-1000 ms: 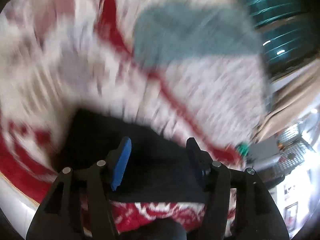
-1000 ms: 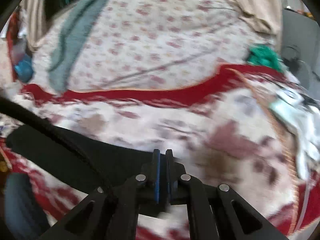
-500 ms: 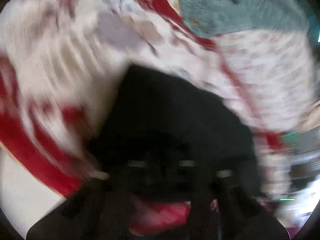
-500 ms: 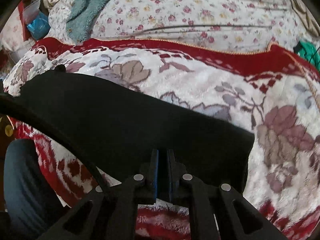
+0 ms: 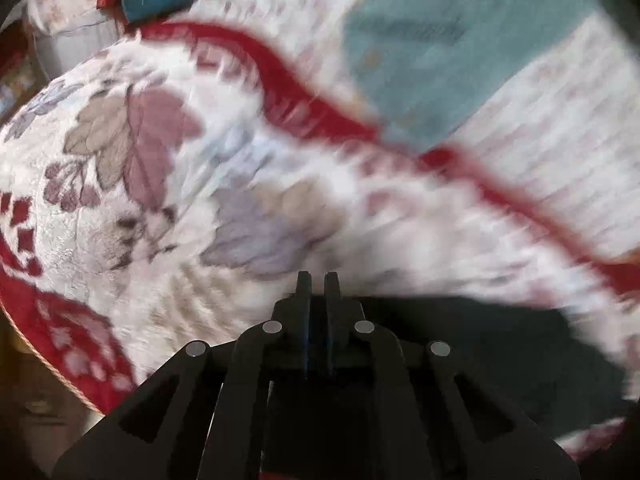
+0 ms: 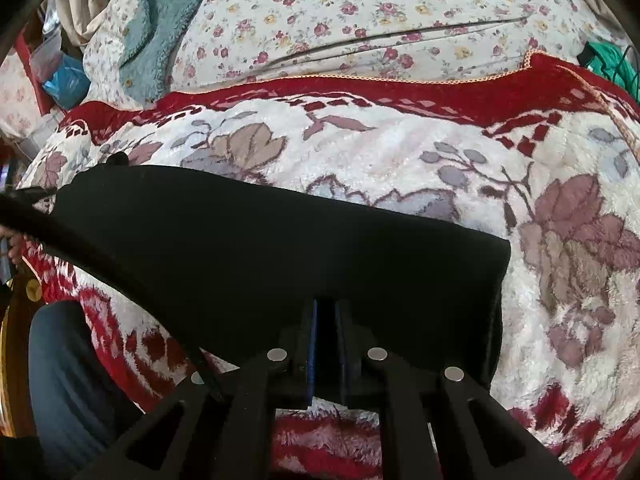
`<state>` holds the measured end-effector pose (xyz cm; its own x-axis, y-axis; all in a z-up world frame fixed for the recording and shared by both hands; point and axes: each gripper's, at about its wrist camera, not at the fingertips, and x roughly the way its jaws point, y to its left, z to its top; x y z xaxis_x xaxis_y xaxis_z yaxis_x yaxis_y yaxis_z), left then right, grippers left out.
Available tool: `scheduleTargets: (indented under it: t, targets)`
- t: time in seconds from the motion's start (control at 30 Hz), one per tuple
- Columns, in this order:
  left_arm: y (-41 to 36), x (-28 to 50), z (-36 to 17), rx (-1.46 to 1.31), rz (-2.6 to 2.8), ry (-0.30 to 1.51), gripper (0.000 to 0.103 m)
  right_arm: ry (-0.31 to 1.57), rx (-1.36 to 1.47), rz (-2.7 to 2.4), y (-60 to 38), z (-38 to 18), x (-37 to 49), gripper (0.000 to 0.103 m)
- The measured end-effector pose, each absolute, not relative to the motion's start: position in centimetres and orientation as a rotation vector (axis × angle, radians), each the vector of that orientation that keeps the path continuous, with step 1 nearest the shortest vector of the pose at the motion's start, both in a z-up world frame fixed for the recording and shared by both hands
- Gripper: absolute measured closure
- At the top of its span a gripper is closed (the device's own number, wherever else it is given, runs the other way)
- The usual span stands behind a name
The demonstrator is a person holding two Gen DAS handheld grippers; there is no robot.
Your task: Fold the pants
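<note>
Black pants (image 6: pixel 260 240) lie folded in a long flat band across a white and red flowered blanket (image 6: pixel 400 152). My right gripper (image 6: pixel 325 306) stands at the band's near edge, tilted steeply down, its jaws a narrow slit apart with the black cloth pinched between them. In the blurred left wrist view my left gripper (image 5: pixel 318 280) is shut, fingertips poking out over the blanket (image 5: pixel 160 240). There the pants (image 5: pixel 500 352) run off to the right from the base of its fingers, at the cloth's left end. How deep the cloth sits in the left jaws is hidden.
A teal fleece (image 6: pixel 156 28) lies on a small-flowered sheet (image 6: pixel 360 8) behind the blanket. A blue bag (image 6: pixel 66 80) sits far left, a green item (image 6: pixel 608 60) far right. A person's dark-clothed leg (image 6: pixel 68 380) is near left, and a black cable (image 6: pixel 100 256) crosses the pants.
The left gripper went from wide open above the pants to shut at their end, and its view swung. The right gripper sank toward the blanket with the pants, which now lie flat.
</note>
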<state>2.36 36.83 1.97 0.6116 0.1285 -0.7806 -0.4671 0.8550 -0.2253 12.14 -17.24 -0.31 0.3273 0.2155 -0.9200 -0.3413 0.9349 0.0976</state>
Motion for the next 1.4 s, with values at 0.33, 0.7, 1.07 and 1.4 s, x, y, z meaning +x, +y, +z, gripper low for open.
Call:
scheduleTargets:
  t: [0.33, 0.7, 1.07, 1.4]
  targets:
    - [35.5, -6.5, -1.6, -1.19, -0.098, 0.818, 0.052, 1.163, -0.103, 0.366, -17.4, -0.1, 12.0, 0.096]
    - [41.0, -6.3, -6.3, -1.738, 0.057, 0.833, 0.023, 1.169, -0.122, 0.362, -17.2, -0.3, 12.1, 0.096]
    - [39.1, -7.7, -7.4, -1.655, 0.226, 0.923, 0.089, 1.181, -0.083, 0.371, -17.7, -0.5, 12.3, 0.096]
    - [39.3, -7.8, -7.5, -1.757, 0.173, 0.891, 0.082, 1.176, -0.077, 0.363, -17.9, -0.3, 12.4, 0.095]
